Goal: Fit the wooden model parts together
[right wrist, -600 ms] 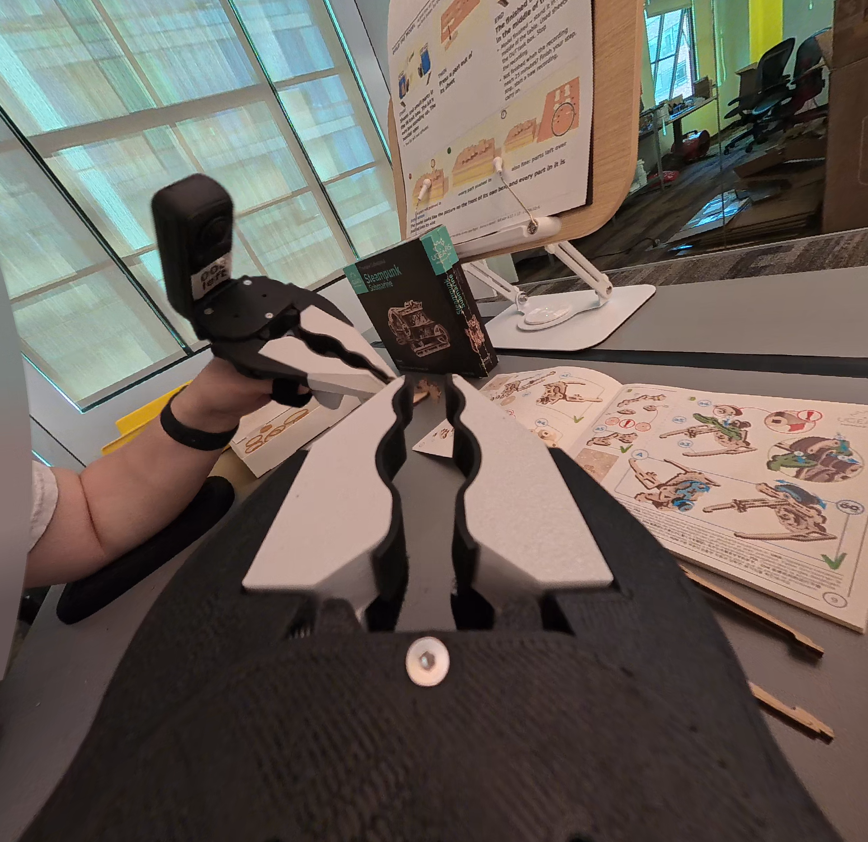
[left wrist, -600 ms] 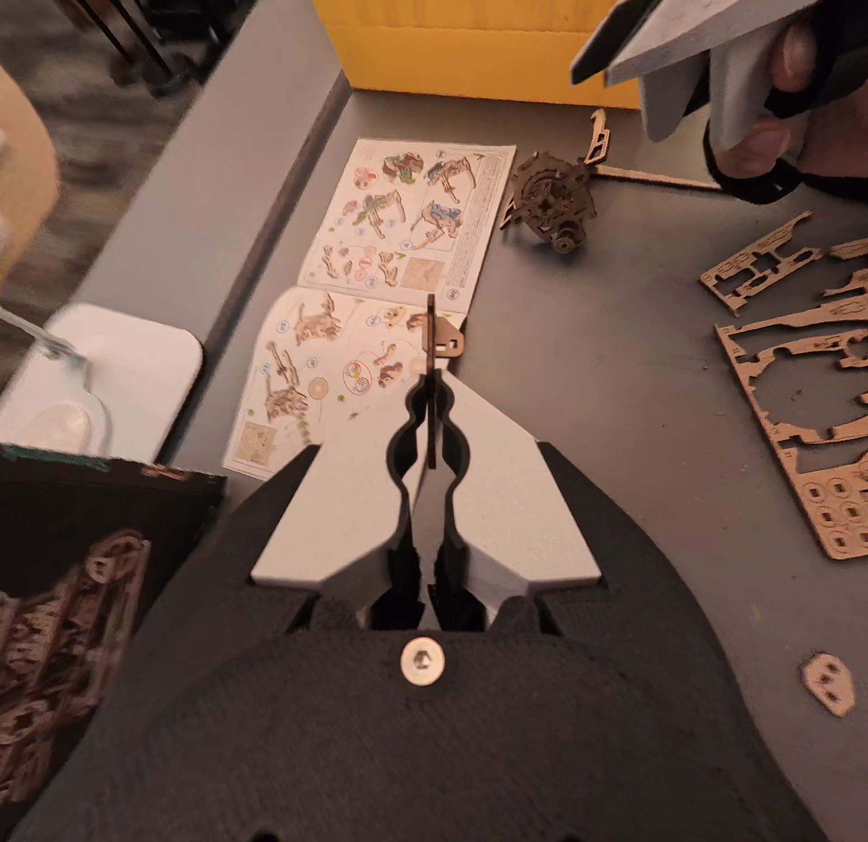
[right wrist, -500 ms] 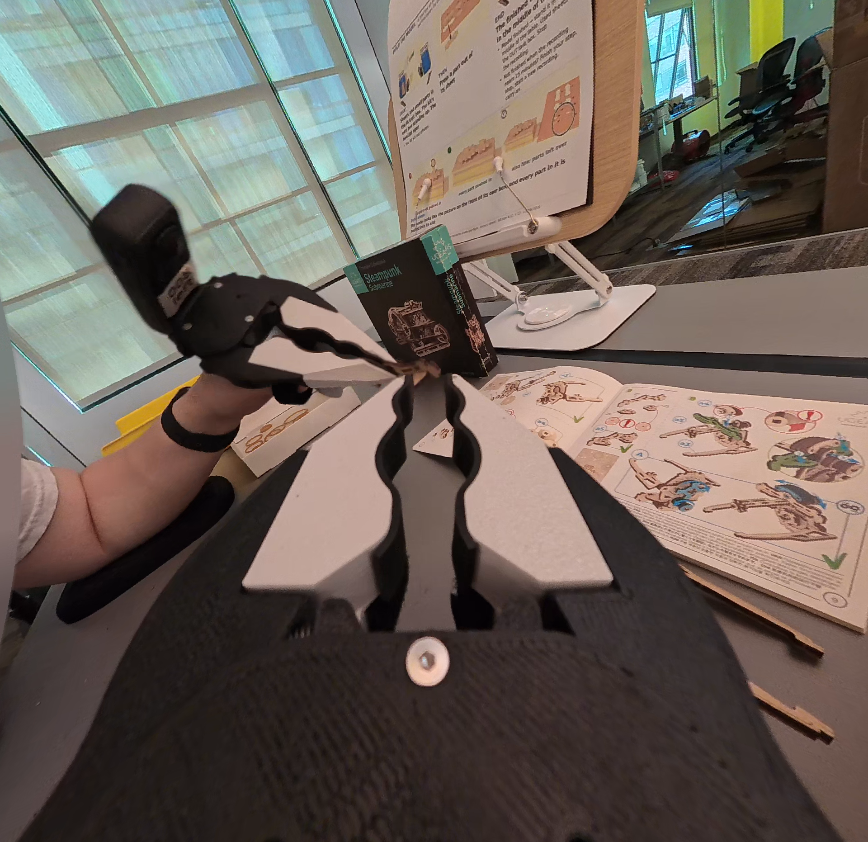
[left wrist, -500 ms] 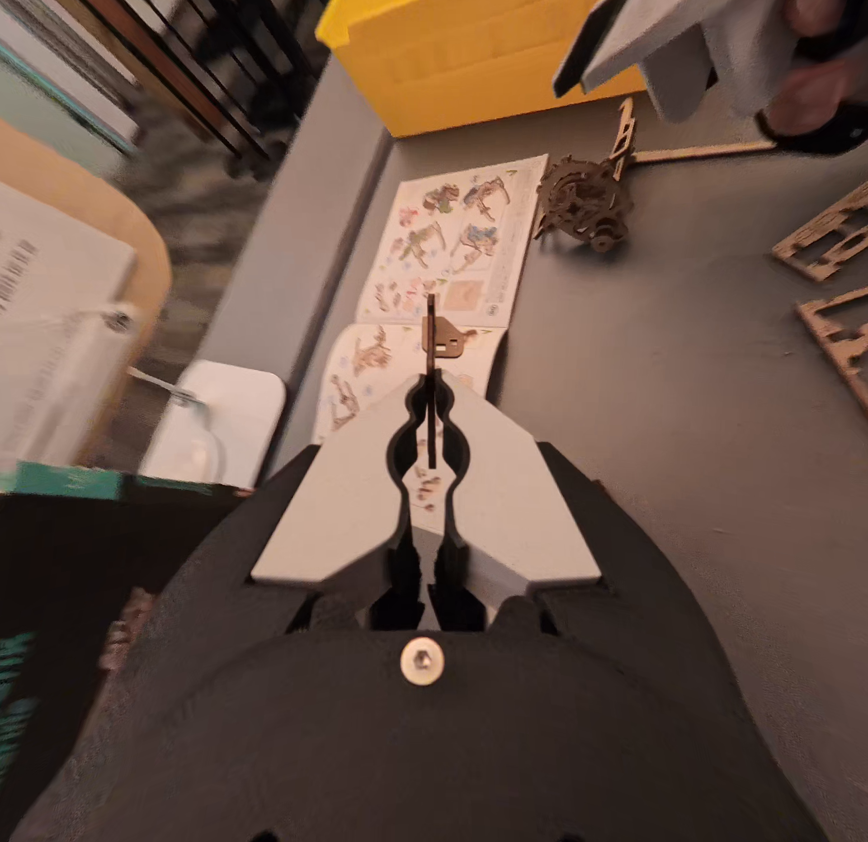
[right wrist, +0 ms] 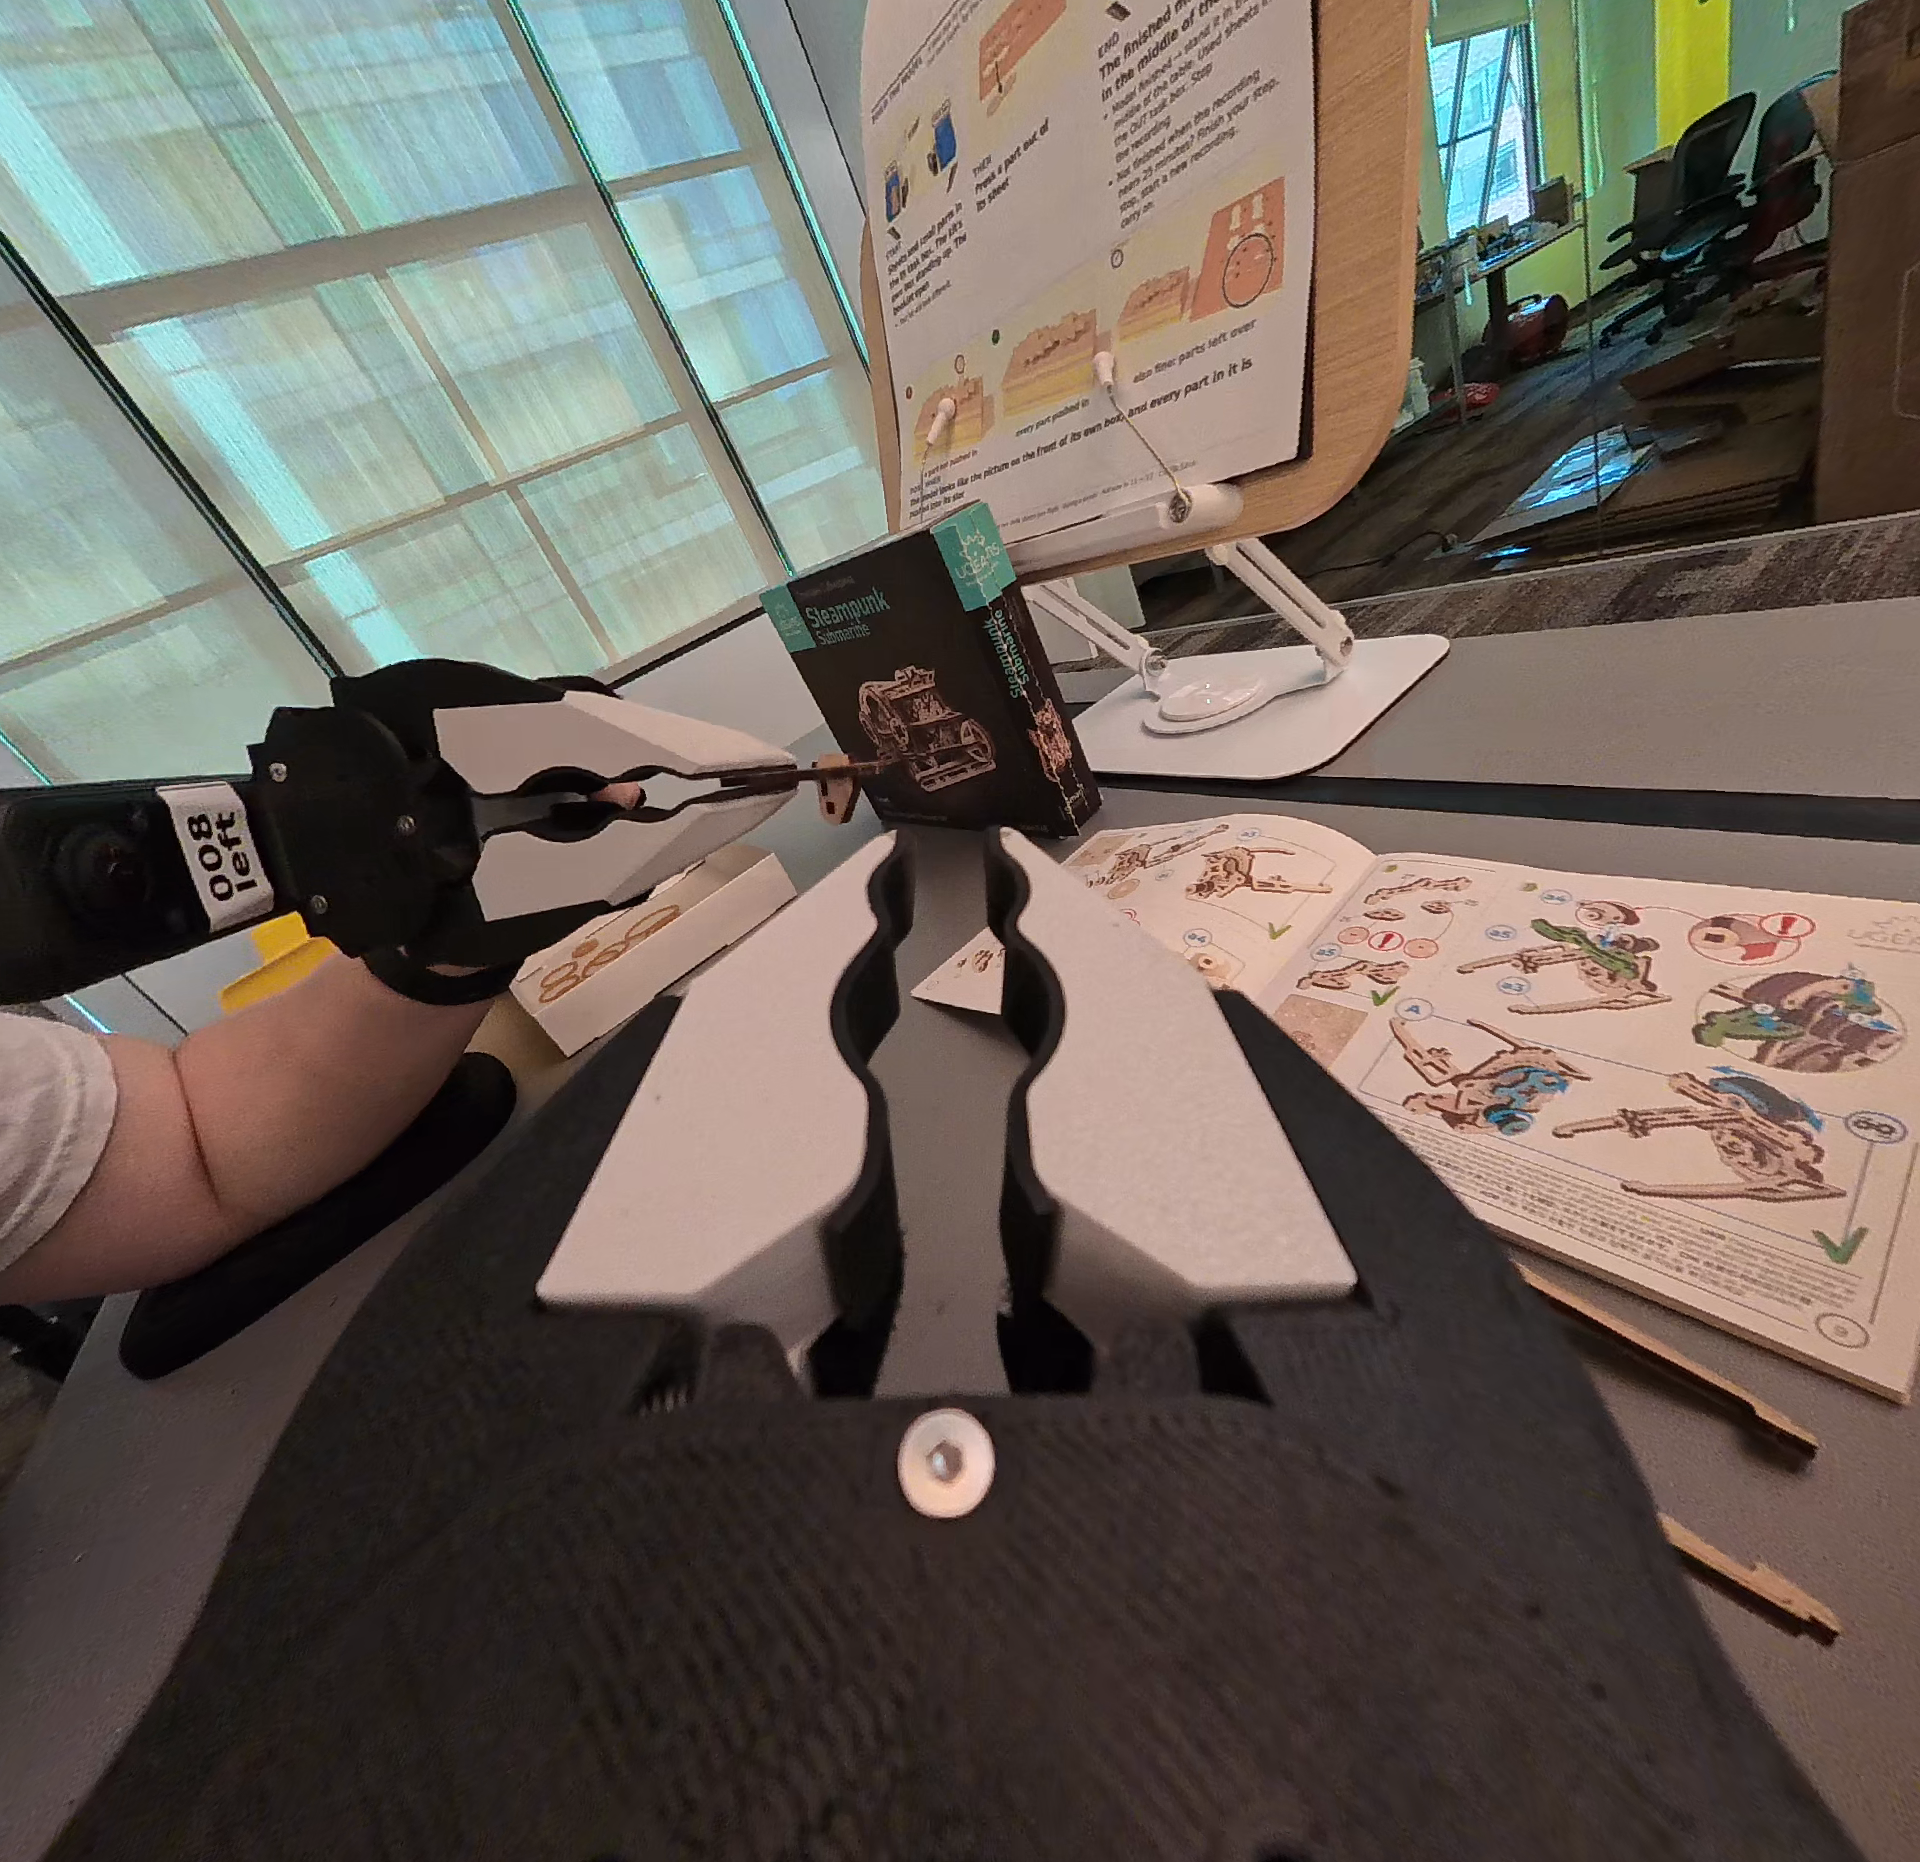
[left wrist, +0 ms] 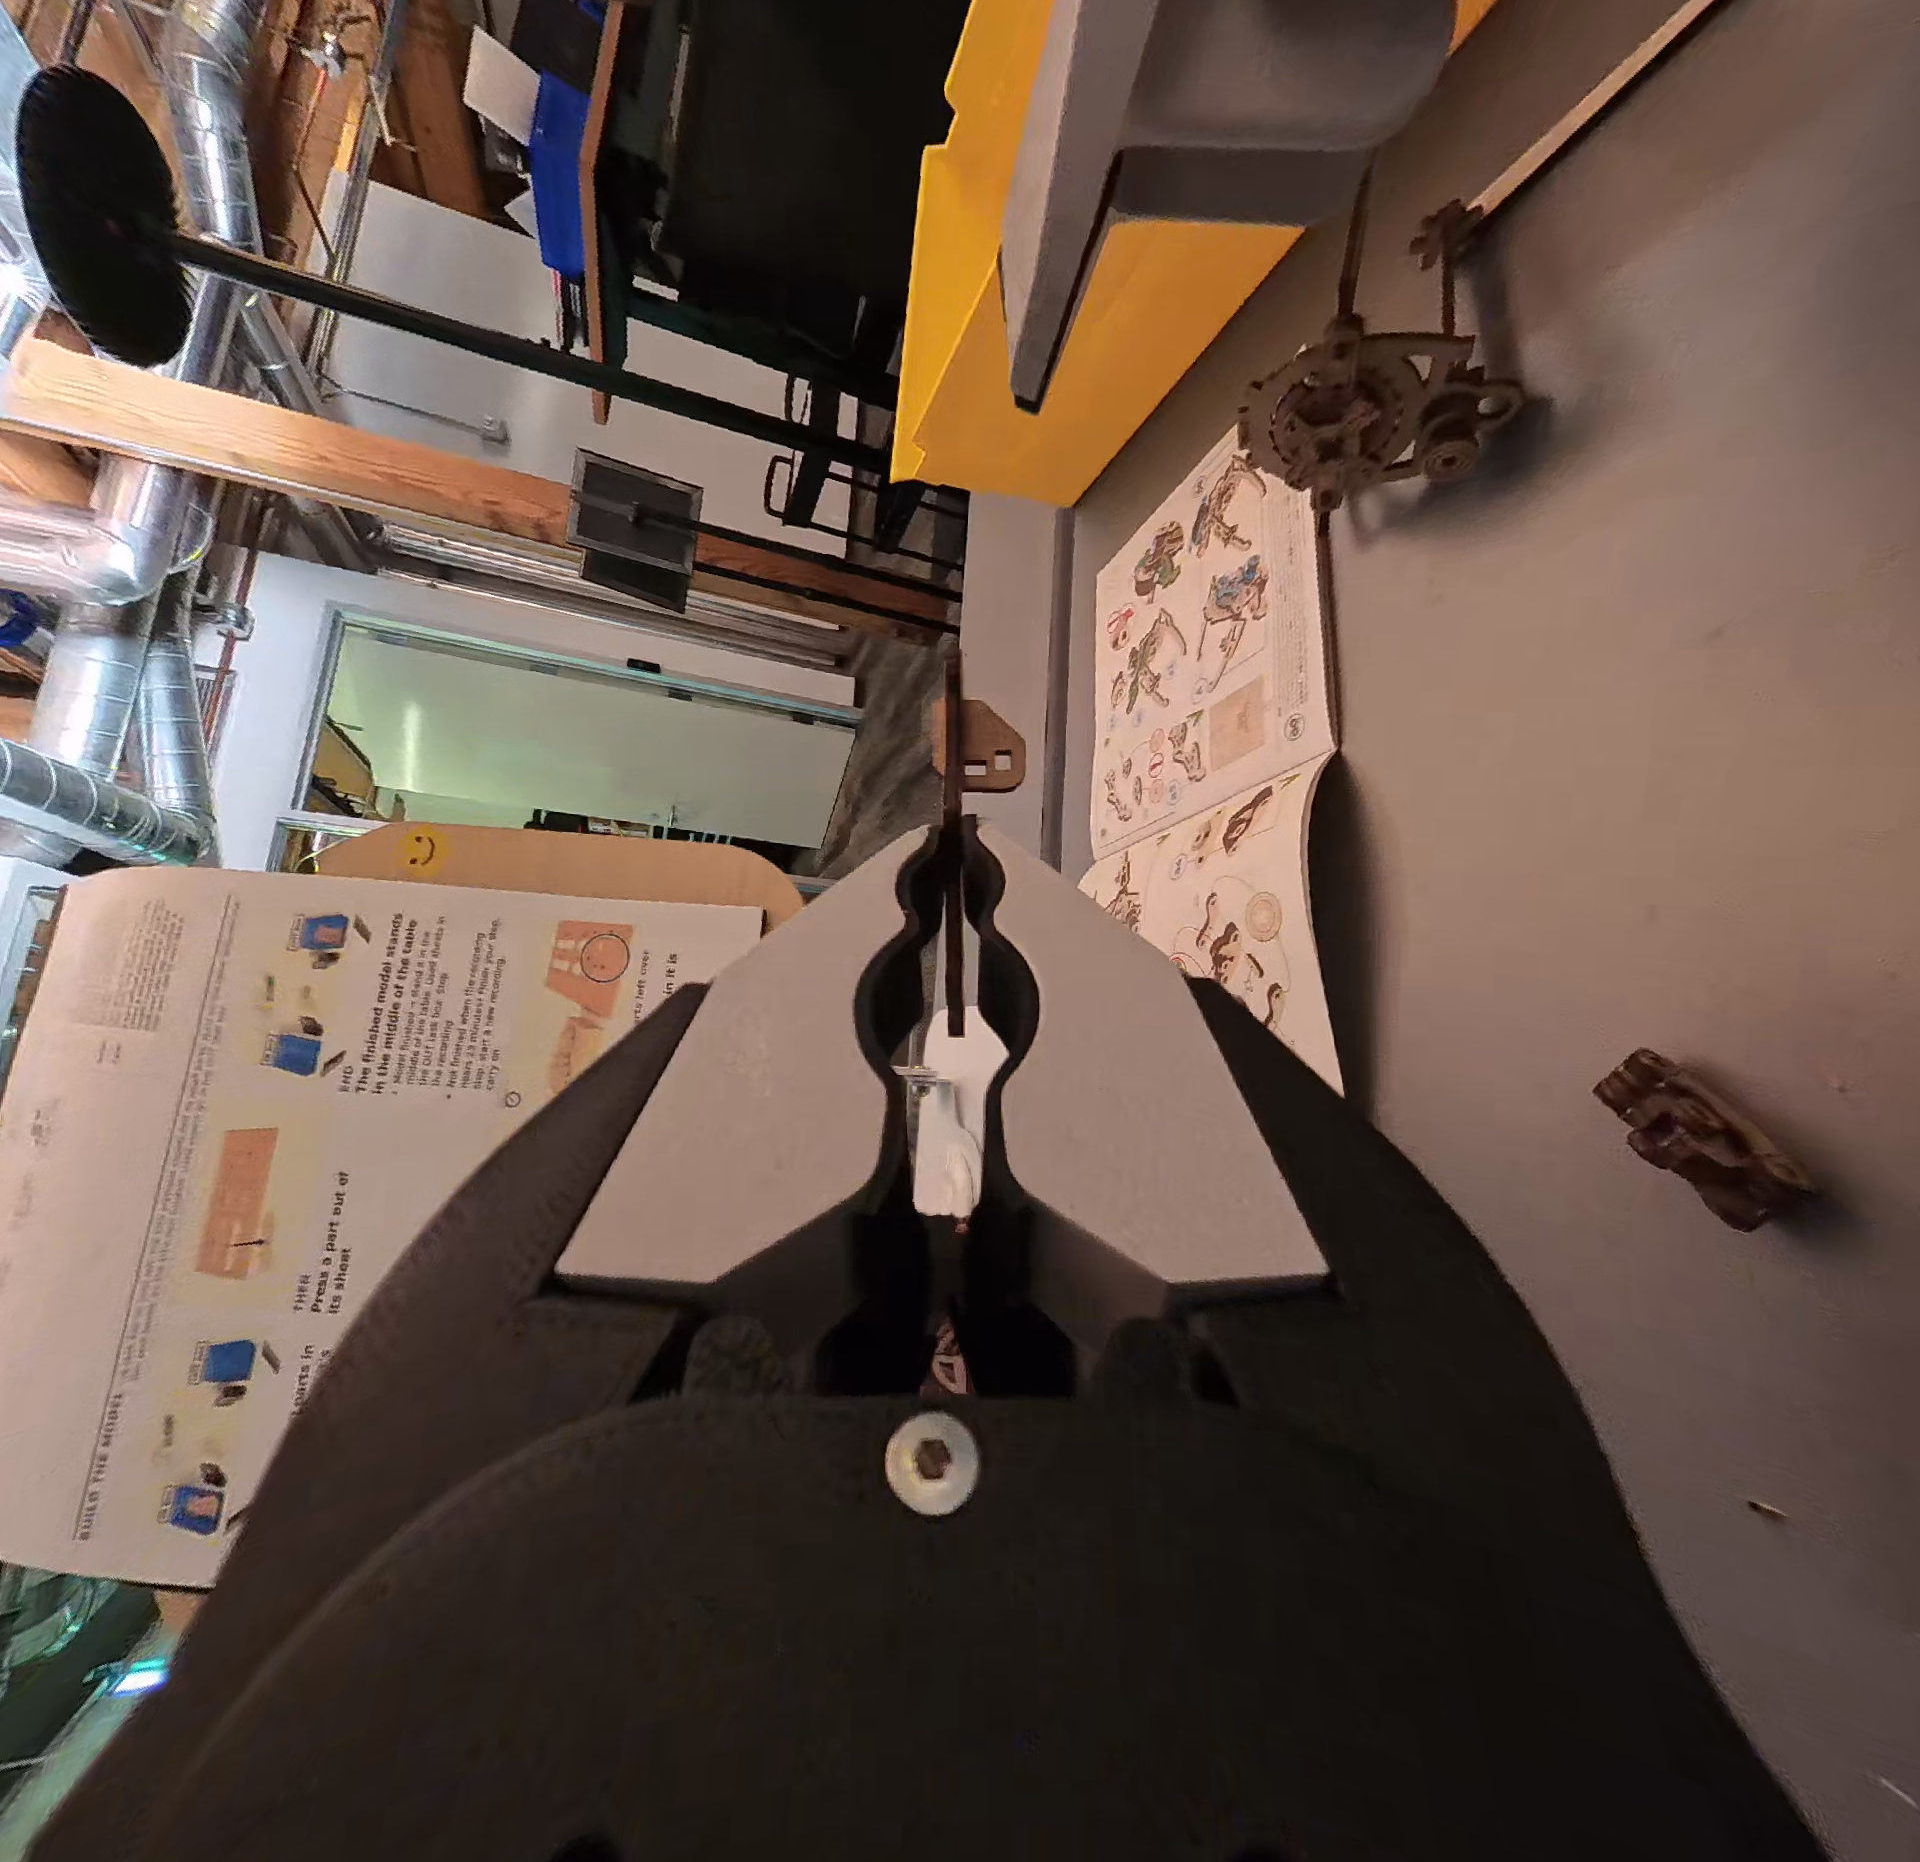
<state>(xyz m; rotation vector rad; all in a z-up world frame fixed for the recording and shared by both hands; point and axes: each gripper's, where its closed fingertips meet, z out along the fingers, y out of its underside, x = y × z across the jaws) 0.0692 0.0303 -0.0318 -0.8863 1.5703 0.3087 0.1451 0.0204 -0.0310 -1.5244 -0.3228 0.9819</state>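
Left gripper (left wrist: 954, 836) clenched on a thin wooden part (left wrist: 977, 747), a flat strip with a small tab piece already slotted across it, so 1 small joint looks done; part held in the air edge-on between the fingers (left wrist: 790, 1033), seen from the right wrist view in front of the black kit box (right wrist: 935, 700); gripper rolled sideways in its own view, surface (left wrist: 1662, 773) running up the right of the frame.

Right gripper (right wrist: 948, 856) released, fingers (right wrist: 727, 1095) apart with nothing between them, hovering low over the surface near the open instruction booklet (right wrist: 1558, 1033).

Partly built gear assembly (left wrist: 1371, 410) stands on the surface beside the booklet, well apart from the held part, near a yellow bin (left wrist: 997, 337); 1 dark loose piece (left wrist: 1704, 1152) lies alone on the surface; offcut strips (right wrist: 1683, 1386) lie by the booklet edge.

Judgement: task mid-way; a core sub-assembly exists, held sub-part not yet joined to it, at least 1 loose piece unused; model nowhere near the box picture; left: bring held part to the assembly and seat it, right gripper likely needed to steady.
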